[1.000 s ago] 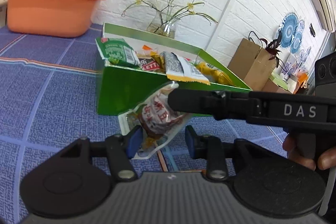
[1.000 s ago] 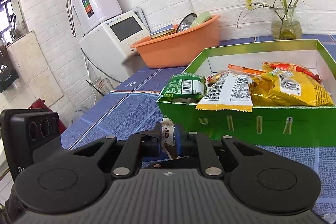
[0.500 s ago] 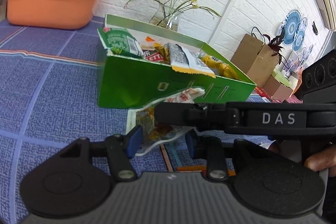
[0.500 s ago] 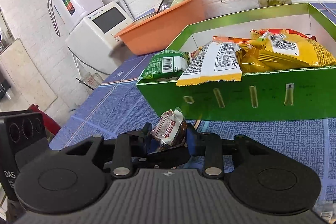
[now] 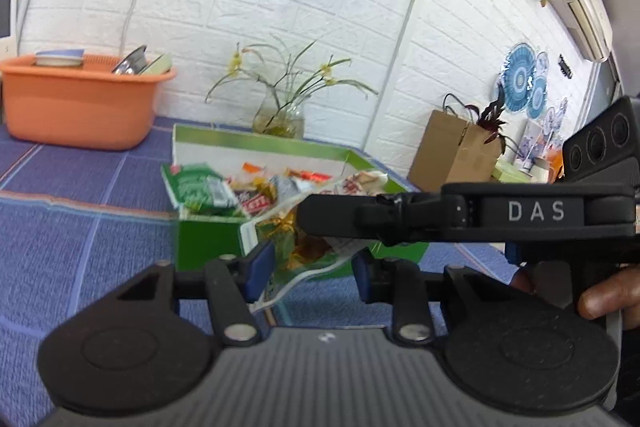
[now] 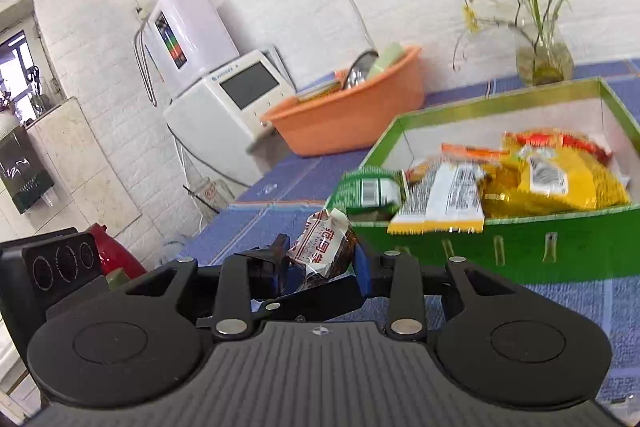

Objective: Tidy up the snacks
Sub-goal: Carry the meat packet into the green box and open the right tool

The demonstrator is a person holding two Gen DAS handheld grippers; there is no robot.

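The right tool (image 6: 320, 263), clamped on the snack packet (image 6: 322, 247), has lifted it toward the green box (image 6: 560, 239); left tool (image 5: 312, 267) stays apart.

Hand-held gripper (image 5: 536, 211) side: "DAS" (white capitals)
Snack packets (image 6: 440, 197): barcodes only, print illegible

The snack packet (image 6: 322, 247), gripped low before the green box (image 6: 520, 251) a second ago, now rises level with its rim.

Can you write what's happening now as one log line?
right gripper: shut on snack packet | left gripper: open | packet: outside green box
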